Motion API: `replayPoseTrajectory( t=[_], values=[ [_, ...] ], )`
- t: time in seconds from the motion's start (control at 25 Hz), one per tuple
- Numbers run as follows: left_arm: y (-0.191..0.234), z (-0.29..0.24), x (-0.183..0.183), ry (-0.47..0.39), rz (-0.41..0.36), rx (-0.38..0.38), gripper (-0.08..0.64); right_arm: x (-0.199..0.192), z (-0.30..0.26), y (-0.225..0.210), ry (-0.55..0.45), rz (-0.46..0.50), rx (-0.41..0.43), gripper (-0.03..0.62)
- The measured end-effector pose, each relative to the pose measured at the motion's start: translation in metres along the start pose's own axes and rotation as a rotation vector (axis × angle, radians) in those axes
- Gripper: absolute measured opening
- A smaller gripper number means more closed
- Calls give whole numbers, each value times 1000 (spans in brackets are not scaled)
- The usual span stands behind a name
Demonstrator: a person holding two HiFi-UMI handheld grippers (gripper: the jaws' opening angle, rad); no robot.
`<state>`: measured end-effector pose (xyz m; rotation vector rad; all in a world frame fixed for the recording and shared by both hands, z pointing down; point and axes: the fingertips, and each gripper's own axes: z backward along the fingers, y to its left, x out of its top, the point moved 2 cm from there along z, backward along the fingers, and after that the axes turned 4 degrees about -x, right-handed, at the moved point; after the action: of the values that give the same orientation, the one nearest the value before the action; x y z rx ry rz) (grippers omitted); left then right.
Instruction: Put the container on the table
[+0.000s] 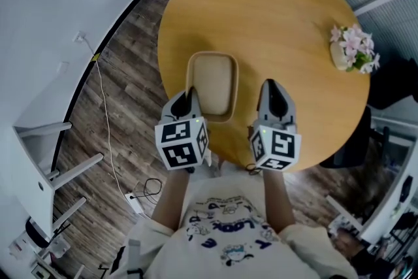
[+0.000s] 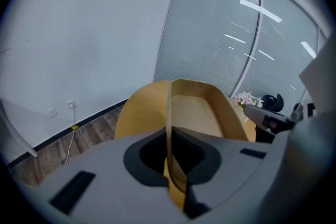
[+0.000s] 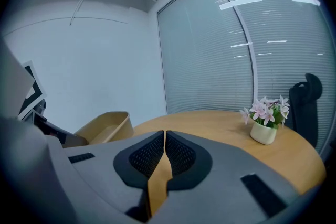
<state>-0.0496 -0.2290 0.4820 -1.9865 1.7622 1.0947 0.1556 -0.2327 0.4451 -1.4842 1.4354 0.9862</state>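
Placement looks almost finished. We see the container (image 1: pixel 212 85) over the near part of the round counter (image 1: pixel 274 10), in the lower middle of the head view, with its whole outline inside the counter's edge. We cannot tell whether its base already rests on the wood or hangs just above it; no view shows the underside.

The left gripper (image 1: pixel 189 100) sits at the container's lower-left corner. In the left gripper view its jaws are clamped on the container's side wall (image 2: pixel 169 113), which runs straight up between them. The right gripper (image 1: pixel 273 95) is just beside the container on the right of the frame and apart from it. In the right gripper view its jaws are pressed together with nothing between them, only counter showing through the slit. Flowers (image 1: pixel 354 48) stand at the right edge of the counter, well apart from everything else.

What is left, we judge, is small. We settle the base flat if it is not down yet, then part the left jaws and draw that gripper away without dragging the wall along.
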Motion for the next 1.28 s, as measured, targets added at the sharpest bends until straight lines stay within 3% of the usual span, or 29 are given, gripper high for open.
replayPoseTrajectory(
  t=[1.28],
  values=[
    [8, -82, -77, 224, -14, 48, 6, -80, -25, -20, 206, -16, -17, 11]
  ],
)
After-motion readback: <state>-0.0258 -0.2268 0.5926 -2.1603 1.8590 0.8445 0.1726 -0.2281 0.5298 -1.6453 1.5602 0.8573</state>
